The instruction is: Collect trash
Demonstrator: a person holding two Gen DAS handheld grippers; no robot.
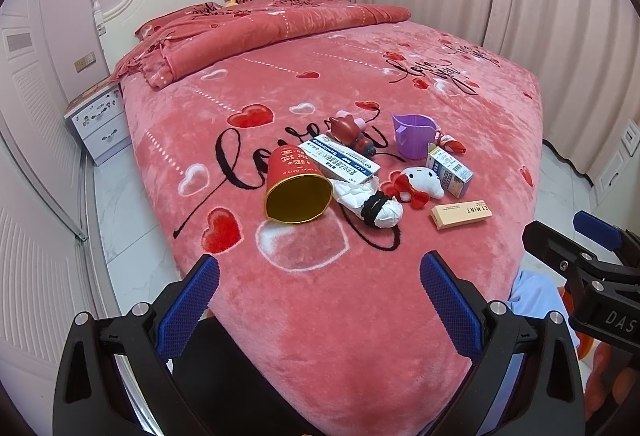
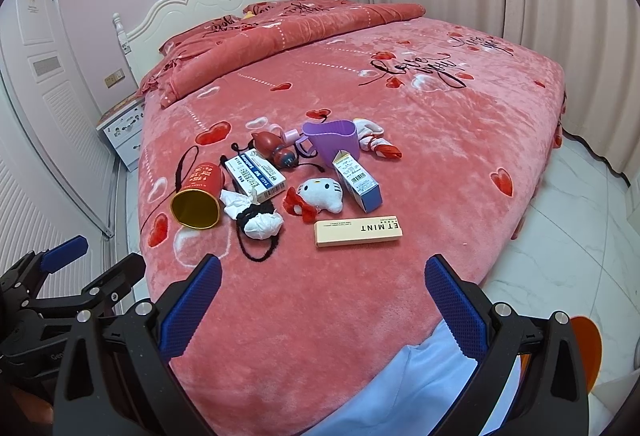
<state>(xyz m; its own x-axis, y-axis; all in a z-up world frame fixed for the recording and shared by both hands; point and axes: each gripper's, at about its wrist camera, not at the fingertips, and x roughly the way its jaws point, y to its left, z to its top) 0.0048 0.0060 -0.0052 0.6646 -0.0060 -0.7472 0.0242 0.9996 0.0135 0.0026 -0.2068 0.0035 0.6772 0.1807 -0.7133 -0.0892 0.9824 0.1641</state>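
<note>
On the pink bed lies a pile of items: a tipped red paper cup [image 1: 298, 188] [image 2: 198, 198], a white-blue box [image 1: 340, 159] [image 2: 256, 175], crumpled white tissue [image 1: 366, 202] [image 2: 256, 216] with a black hair tie, a beige "MINT" box [image 1: 460, 214] [image 2: 357, 231], and a small blue-white carton [image 1: 450, 168] [image 2: 357, 180]. My left gripper [image 1: 320, 278] is open and empty at the bed's foot, short of the cup. My right gripper [image 2: 323, 280] is open and empty, near the beige box.
A Hello Kitty plush [image 1: 416, 185] [image 2: 318, 195], a purple cup [image 1: 414, 134] [image 2: 334, 141], a red toy figure [image 1: 350, 130] [image 2: 276, 148] and a red-white cloth [image 2: 376, 140] lie among them. A folded quilt [image 1: 256, 32] sits at the headboard. A nightstand [image 1: 100, 124] stands left; curtains hang at the right.
</note>
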